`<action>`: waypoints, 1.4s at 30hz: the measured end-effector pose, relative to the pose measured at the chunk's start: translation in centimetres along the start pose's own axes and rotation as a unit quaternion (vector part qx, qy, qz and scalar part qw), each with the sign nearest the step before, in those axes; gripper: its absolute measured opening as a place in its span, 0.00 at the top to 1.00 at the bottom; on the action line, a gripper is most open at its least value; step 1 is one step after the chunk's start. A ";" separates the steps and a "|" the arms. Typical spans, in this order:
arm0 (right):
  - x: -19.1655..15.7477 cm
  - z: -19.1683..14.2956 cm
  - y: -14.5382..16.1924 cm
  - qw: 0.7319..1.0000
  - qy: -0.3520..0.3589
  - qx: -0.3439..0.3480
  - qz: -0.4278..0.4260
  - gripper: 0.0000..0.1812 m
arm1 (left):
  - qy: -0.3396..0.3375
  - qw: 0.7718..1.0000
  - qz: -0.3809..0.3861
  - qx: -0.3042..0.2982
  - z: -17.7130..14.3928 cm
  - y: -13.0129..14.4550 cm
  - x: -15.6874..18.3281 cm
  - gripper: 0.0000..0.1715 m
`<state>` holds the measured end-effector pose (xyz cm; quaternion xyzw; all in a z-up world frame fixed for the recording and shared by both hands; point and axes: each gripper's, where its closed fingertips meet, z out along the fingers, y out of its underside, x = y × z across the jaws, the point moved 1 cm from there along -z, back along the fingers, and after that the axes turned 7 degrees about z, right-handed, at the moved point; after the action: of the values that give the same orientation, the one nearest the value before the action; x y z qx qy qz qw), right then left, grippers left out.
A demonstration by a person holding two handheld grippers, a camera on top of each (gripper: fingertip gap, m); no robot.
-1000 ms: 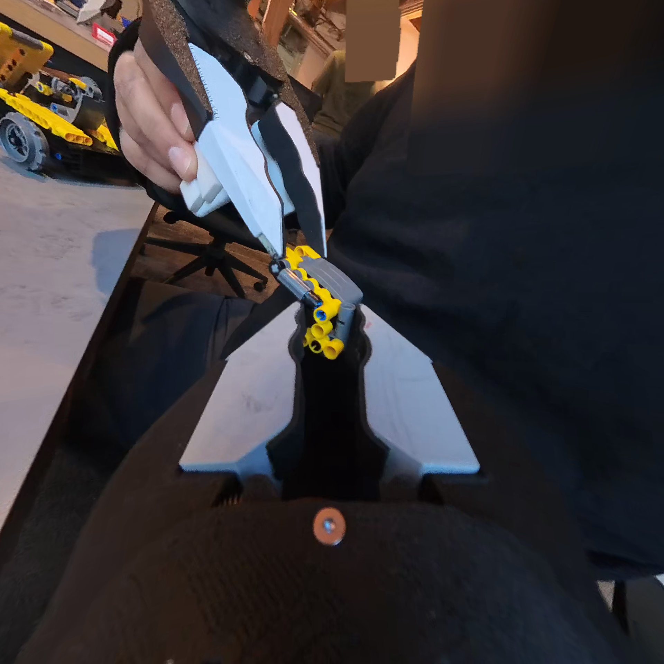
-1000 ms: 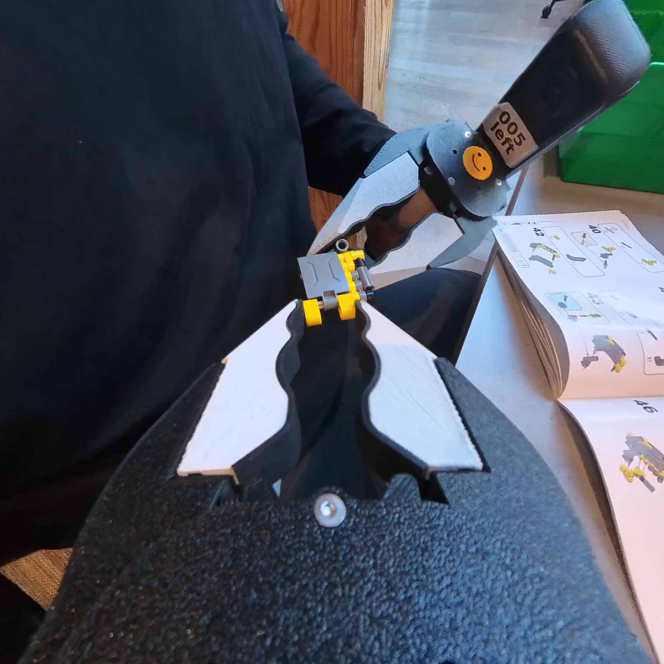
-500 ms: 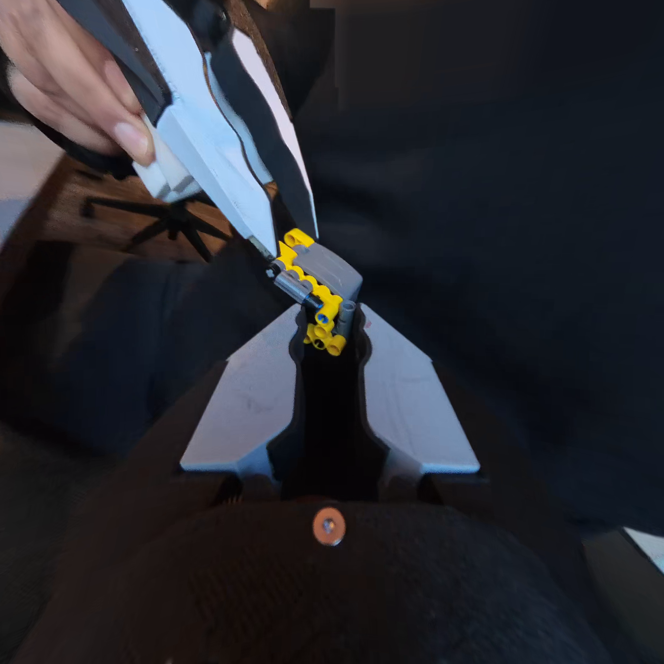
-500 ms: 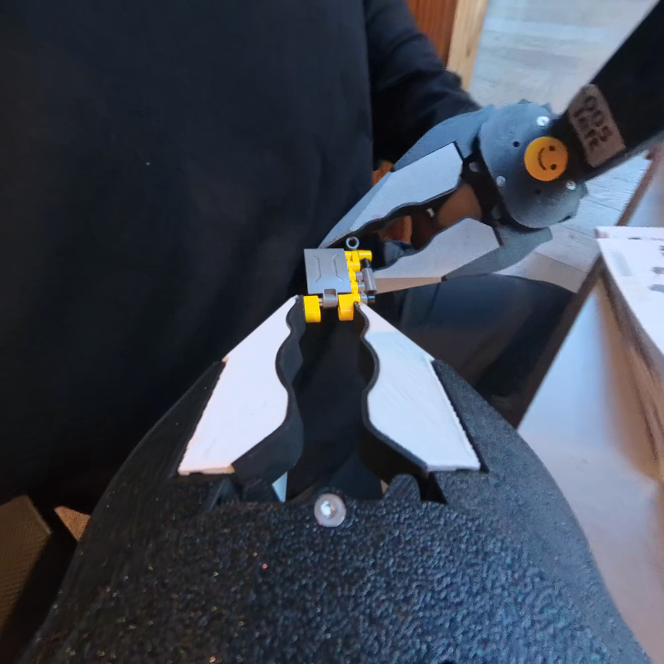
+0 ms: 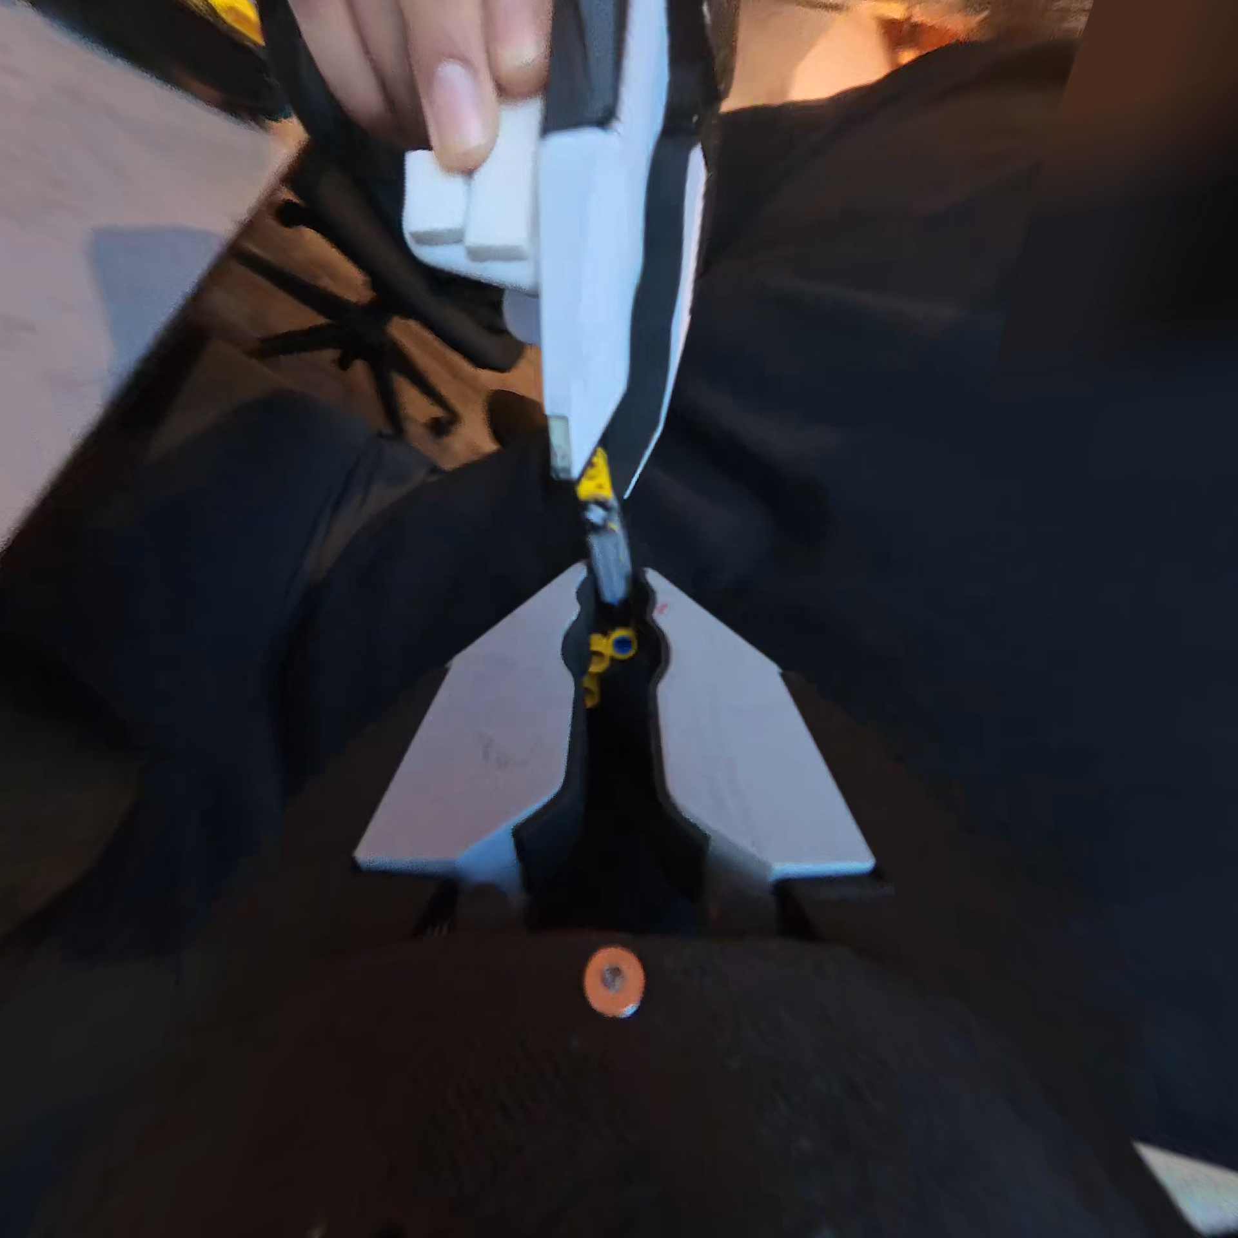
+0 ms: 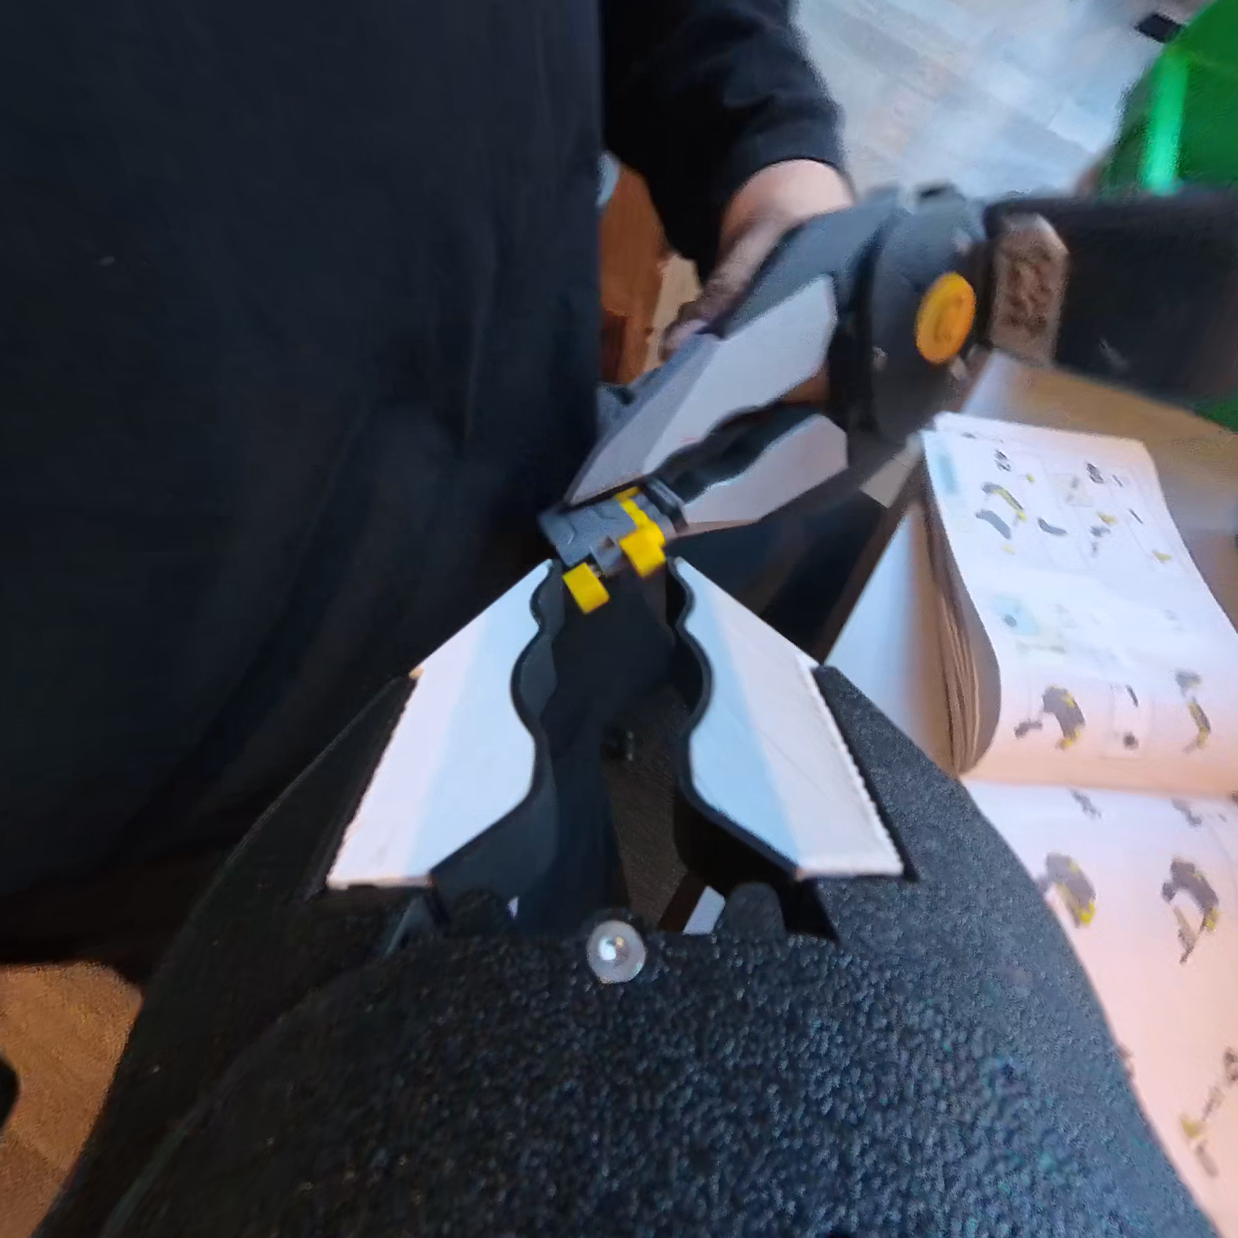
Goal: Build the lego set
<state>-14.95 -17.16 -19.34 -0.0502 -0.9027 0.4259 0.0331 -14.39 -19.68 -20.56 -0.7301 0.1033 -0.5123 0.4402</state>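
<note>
A small brick assembly, a grey panel with yellow pieces (image 6: 589,529), is held in the air between both grippers, in front of a person's dark clothing. In the right wrist view my right gripper (image 6: 609,569) is shut on its lower yellow end. The left gripper (image 6: 643,499) reaches in from the right and clamps its upper side. In the left wrist view the assembly (image 5: 608,563) shows edge-on. My left gripper (image 5: 611,586) is shut on it. The right gripper (image 5: 596,475) comes down from above, shut on its yellow tip. Both views are blurred.
An open instruction booklet (image 6: 1072,603) lies on the pale table at the right, with a green bin (image 6: 1192,134) behind it. In the left wrist view a table edge (image 5: 100,268) is at the left and an office chair base (image 5: 362,335) stands on the floor. A hand (image 5: 435,67) holds the right gripper. Both grippers' tips are close together, under 4 cm apart.
Both grippers have turned about the assembly while still holding it. It now shows edge-on in the left wrist view, and the right gripper comes down from straight above instead of the upper left.
</note>
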 end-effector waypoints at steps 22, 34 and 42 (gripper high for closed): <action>-0.2 -2.7 1.9 0.915 -0.032 0.230 0.331 0.96 | -0.211 0.951 0.205 0.097 2.1 -1.4 -2.3 0.96; -1.1 -1.3 2.5 0.921 -0.044 0.206 0.329 0.97 | -0.196 0.965 0.157 0.074 1.2 -0.9 -1.6 0.92; -1.5 -0.9 2.5 0.915 -0.057 0.209 0.341 0.96 | -0.201 0.965 0.156 0.067 1.4 -0.7 -1.3 0.96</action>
<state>-13.23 -15.06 -20.73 -0.3227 -0.7217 0.5922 -0.1561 -14.02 -17.75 -20.98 -0.7620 0.0910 -0.2852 0.5742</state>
